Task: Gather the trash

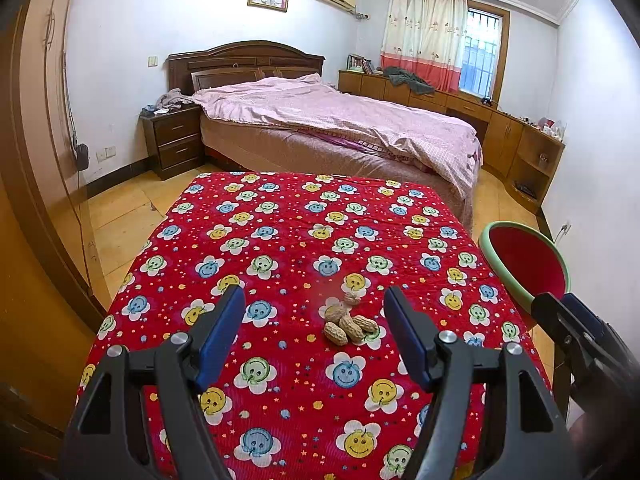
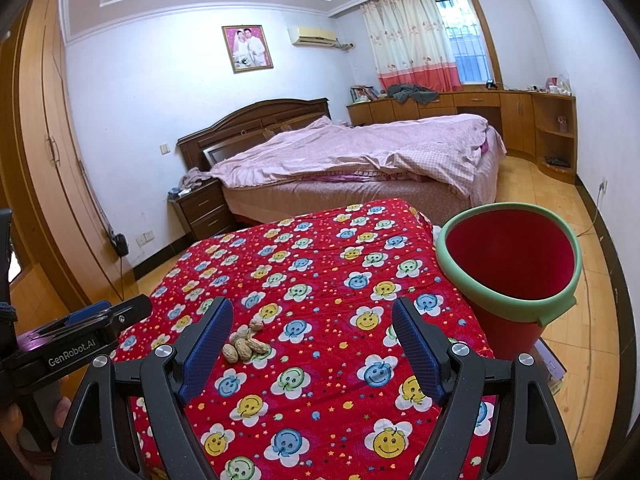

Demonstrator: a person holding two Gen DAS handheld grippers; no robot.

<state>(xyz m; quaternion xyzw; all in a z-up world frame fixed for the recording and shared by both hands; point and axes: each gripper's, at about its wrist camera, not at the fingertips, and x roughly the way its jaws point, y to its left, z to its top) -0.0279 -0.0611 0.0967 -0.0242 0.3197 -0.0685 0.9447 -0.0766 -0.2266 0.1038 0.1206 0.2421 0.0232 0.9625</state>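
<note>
Brittle peanut shells (image 1: 349, 322) may crush or scatter. Both my left tongs (image 1: 314, 336) and right tongs (image 2: 312, 344) gape wide, empty; red bin (image 2: 508, 256) stands well apart.

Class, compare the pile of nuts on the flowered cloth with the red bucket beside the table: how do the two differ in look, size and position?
The nuts are tan, small and lumpy; the bucket is red with a green rim, far larger and smooth. The nuts lie in a heap on the tablecloth; the bucket stands upright off the table's right edge. The nuts are solid pieces; the bucket is an open container, and no contents show inside it. Both lie ahead of the open grippers, untouched.
</note>
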